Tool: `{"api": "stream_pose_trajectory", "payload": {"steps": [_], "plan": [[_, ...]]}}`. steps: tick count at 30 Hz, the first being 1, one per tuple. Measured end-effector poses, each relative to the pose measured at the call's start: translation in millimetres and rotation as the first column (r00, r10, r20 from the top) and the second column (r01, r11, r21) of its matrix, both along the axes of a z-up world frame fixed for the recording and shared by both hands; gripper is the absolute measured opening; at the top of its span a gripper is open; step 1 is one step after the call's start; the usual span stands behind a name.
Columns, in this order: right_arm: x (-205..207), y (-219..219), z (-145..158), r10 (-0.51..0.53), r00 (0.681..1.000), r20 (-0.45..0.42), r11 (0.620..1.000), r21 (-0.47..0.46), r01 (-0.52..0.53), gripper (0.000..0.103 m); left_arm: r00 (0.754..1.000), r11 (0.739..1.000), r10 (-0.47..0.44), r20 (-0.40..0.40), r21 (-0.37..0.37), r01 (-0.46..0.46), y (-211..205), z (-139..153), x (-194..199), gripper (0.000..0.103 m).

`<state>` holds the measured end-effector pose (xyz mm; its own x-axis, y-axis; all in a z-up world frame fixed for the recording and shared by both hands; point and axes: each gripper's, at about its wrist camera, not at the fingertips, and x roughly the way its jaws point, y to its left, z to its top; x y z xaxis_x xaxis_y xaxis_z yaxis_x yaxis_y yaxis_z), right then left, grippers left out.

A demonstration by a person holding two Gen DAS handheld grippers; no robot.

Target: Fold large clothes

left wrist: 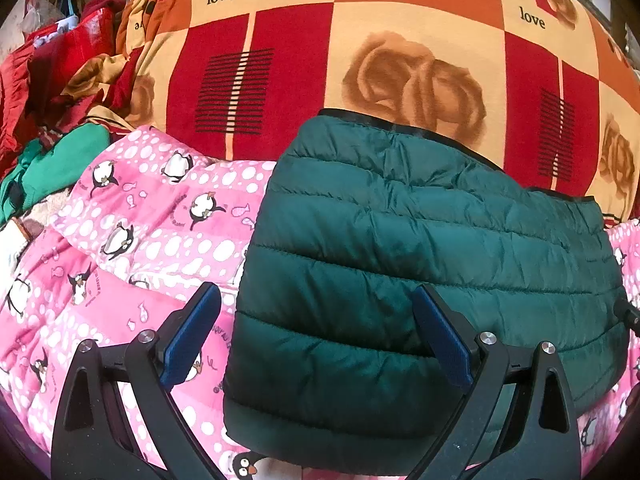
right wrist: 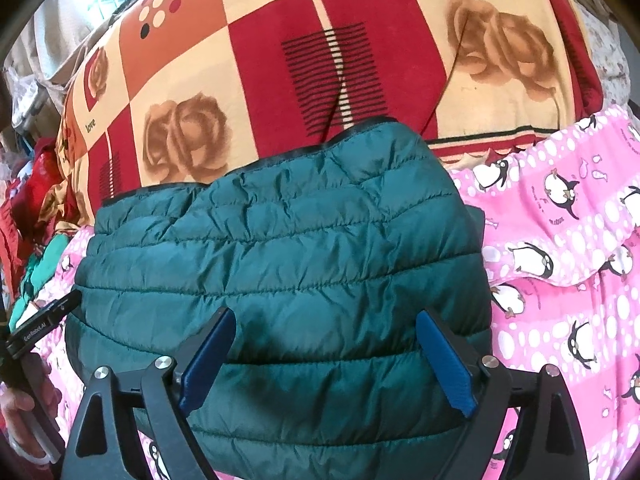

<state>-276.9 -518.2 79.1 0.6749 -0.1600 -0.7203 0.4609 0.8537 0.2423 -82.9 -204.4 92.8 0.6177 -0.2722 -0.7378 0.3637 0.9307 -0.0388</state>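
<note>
A dark green quilted puffer jacket (left wrist: 420, 248) (right wrist: 280, 256) lies folded into a compact block on a pink penguin-print quilt (left wrist: 132, 264) (right wrist: 560, 280). My left gripper (left wrist: 316, 290) is open and hovers over the jacket's left edge, one blue pad over the quilt and the other over the jacket. My right gripper (right wrist: 326, 315) is open too, both blue pads spread wide above the near part of the jacket without pressing on it. In the right wrist view the left gripper (right wrist: 40, 324) shows at the jacket's left side, held by a hand (right wrist: 20, 408).
A red, orange and cream blanket (left wrist: 360, 40) (right wrist: 280, 40) with rose prints and "love" lettering covers the bed beyond the jacket. A heap of red and green clothes (left wrist: 60, 120) is piled at the far left.
</note>
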Motion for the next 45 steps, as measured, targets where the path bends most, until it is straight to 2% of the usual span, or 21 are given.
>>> {"api": "stream_pose_trajectory", "payload": {"steps": [20, 26, 37, 41, 43, 45], "plan": [[3, -11, -6, -0.034, 0.999, -0.028, 0.999, -0.024, 0.033, 0.091, 0.999, 1.0, 0.001, -0.046, -0.021, -0.002, 2, -6, 10, 0.097], [-3, -19, -3, -0.048, 0.999, -0.006, 0.999, -0.009, 0.048, 0.091, 0.998, 0.999, -0.007, -0.062, -0.033, 0.005, 1, -8, 14, 0.097], [4, -35, -12, -0.046, 0.999, -0.022, 0.999, 0.012, 0.046, 0.097, 0.989, 0.993, -0.038, -0.141, -0.115, 0.022, 0, -12, 32, 0.099], [3, -45, -17, -0.072, 0.997, -0.015, 0.997, 0.037, 0.072, 0.098, 0.978, 0.986, -0.047, -0.205, -0.168, 0.012, 3, -22, 42, 0.103], [4, -53, -22, -0.094, 0.995, -0.035, 0.994, 0.044, 0.095, 0.103, 0.975, 0.981, -0.05, -0.217, -0.193, 0.007, 3, -25, 44, 0.103], [8, -66, -34, -0.086, 0.995, -0.053, 0.989, 0.118, 0.092, 0.103, 0.975, 0.98, -0.055, -0.214, -0.197, 0.012, 1, -26, 45, 0.103]]}}
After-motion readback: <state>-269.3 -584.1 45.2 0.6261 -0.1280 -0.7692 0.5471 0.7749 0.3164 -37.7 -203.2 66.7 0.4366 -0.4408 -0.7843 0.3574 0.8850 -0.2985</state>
